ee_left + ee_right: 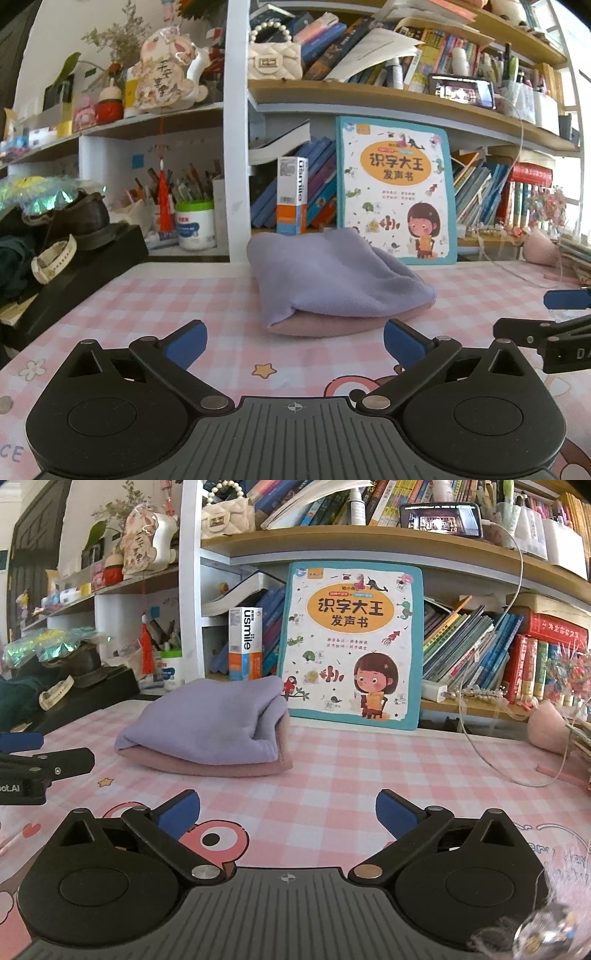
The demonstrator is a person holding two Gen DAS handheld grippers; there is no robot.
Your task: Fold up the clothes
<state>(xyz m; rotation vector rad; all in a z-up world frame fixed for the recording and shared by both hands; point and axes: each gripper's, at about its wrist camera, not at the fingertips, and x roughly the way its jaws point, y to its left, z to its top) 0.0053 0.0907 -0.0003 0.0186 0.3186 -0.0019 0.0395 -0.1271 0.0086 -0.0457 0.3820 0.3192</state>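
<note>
Cloth: folded lavender fleece garment with pink underlayer (pixel 332 280), centre frame on the pink checked counter (pixel 147 302).
Left claw (pixel 294 341): released, empty.
Right claw (pixel 288 812): released, empty.

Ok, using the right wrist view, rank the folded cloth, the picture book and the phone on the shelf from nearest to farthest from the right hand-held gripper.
1. Folded cloth: on the checked table, ahead and left of the right hand-held gripper.
2. Picture book: upright behind the cloth, at the table's back edge.
3. Phone: up on the shelf above the book, farthest back.
</note>
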